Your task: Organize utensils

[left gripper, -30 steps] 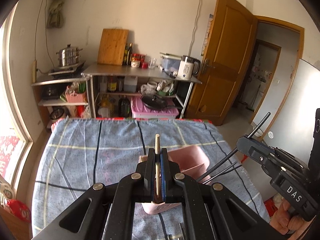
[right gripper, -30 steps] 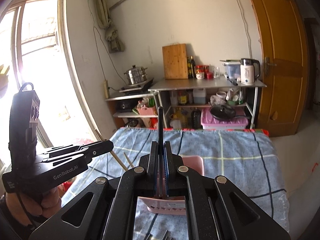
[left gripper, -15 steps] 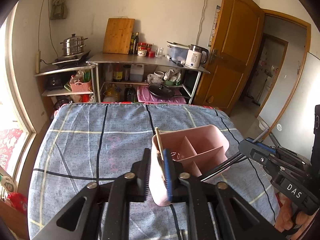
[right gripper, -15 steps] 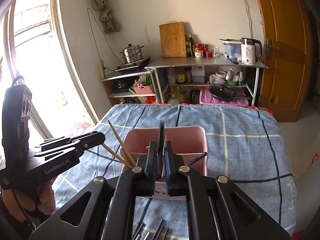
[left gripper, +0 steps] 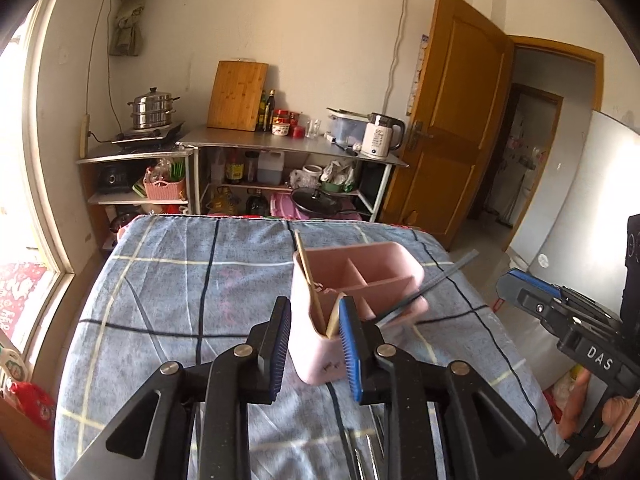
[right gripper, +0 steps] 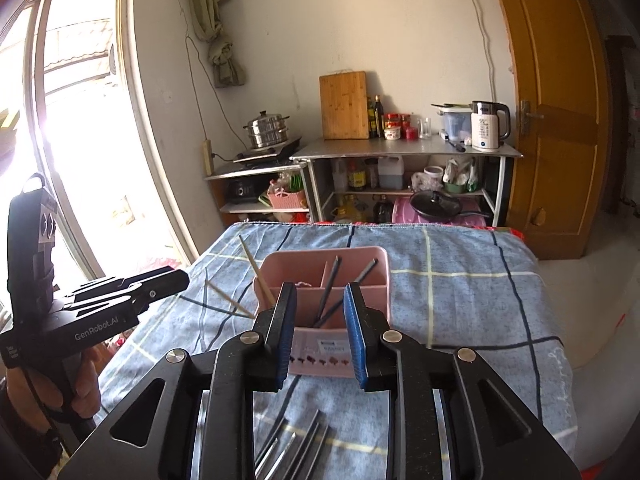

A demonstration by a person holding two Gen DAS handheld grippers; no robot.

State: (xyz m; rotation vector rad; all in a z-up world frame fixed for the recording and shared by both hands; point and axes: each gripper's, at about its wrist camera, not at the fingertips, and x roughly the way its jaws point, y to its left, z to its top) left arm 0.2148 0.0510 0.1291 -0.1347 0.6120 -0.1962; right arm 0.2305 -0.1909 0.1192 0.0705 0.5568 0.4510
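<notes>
A pink divided utensil holder stands on the blue checked tablecloth. Wooden chopsticks lean in its near-left compartment, between the jaws of my left gripper. Those jaws are opening and the pads do not press on the chopsticks. Black chopsticks stand in a right-hand compartment, loose in front of my right gripper. Its jaws are opening too, with nothing held. Each gripper shows at the edge of the other's view, the left gripper and the right gripper.
Several metal utensils lie on the cloth under the grippers. Behind the table stands a steel shelf with a kettle, a cutting board and pots. A wooden door is on the right and a window on the left.
Both grippers sank toward the pink holder. Each was shut on its chopsticks; both have let go, and the wooden and black chopsticks now stand in the holder.
</notes>
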